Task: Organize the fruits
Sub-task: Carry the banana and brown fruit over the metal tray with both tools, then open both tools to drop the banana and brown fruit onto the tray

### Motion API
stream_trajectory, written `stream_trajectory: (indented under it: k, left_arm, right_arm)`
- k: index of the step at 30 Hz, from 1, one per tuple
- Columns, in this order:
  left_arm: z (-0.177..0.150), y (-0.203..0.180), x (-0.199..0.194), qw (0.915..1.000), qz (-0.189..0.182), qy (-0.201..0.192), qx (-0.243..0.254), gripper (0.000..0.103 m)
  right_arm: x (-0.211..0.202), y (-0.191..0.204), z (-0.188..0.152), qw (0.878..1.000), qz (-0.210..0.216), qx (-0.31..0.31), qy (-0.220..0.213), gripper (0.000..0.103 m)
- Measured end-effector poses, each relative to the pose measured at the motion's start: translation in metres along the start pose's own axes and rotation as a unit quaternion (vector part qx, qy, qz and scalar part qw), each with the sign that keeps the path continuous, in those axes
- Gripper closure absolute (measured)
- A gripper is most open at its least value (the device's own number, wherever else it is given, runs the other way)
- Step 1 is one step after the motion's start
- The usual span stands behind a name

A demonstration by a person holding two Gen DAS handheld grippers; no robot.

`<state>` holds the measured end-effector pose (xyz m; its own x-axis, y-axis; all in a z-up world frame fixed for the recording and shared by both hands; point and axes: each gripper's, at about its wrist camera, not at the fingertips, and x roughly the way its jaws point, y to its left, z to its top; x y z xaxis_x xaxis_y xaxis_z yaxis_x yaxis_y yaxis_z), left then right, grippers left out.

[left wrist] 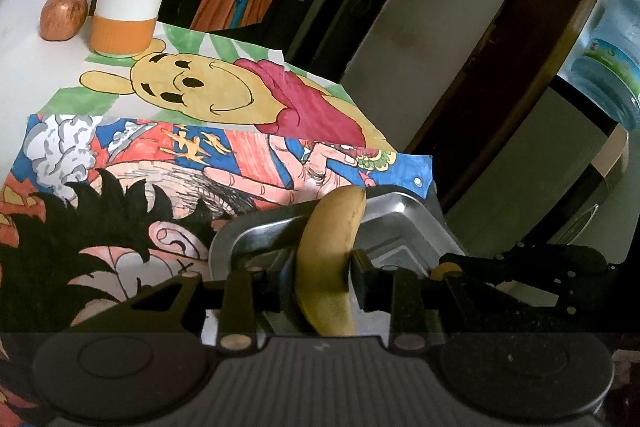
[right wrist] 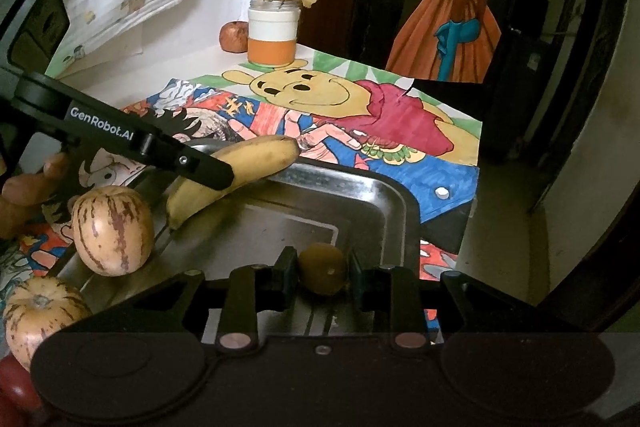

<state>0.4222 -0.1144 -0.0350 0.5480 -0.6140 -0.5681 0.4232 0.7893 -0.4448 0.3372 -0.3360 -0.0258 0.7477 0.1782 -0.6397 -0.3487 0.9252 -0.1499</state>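
Left gripper (left wrist: 320, 279): clamped on a yellow, brown-flecked banana (left wrist: 330, 259), held above the tray rim.
Right gripper (right wrist: 323, 271): pads closed on a small round olive-brown fruit (right wrist: 322, 268) over the tray.
Rectangular steel tray (right wrist: 384, 203): two cream, purple-striped melons (right wrist: 113, 230) at its left edge.

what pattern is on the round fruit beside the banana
Cream skin with purple-brown stripes on the round fruit, clearest in the right wrist view.
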Motion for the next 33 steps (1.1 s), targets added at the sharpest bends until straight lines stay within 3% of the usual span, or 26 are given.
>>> stream_trajectory:
  k: [6, 12, 23, 33]
  left_arm:
    - [0.000, 0.000, 0.000, 1.0000, 0.000, -0.001, 0.002, 0.069]
    - [0.001, -0.001, -0.003, 1.0000, 0.000, -0.006, 0.003, 0.061]
    - [0.006, -0.001, -0.015, 0.9995, 0.009, -0.029, 0.007, 0.030]
    - [0.007, -0.007, -0.023, 0.9978, 0.030, -0.054, 0.024, 0.009]
  right_arm:
    - [0.000, 0.002, 0.000, 1.000, 0.001, 0.000, 0.000, 0.072]
    - [-0.001, 0.002, 0.001, 1.000, 0.001, 0.002, -0.001, 0.069]
    - [-0.004, 0.004, 0.000, 1.000, -0.002, 0.008, -0.008, 0.035]
    - [-0.013, 0.004, -0.002, 0.999, -0.008, 0.025, -0.023, 0.013]
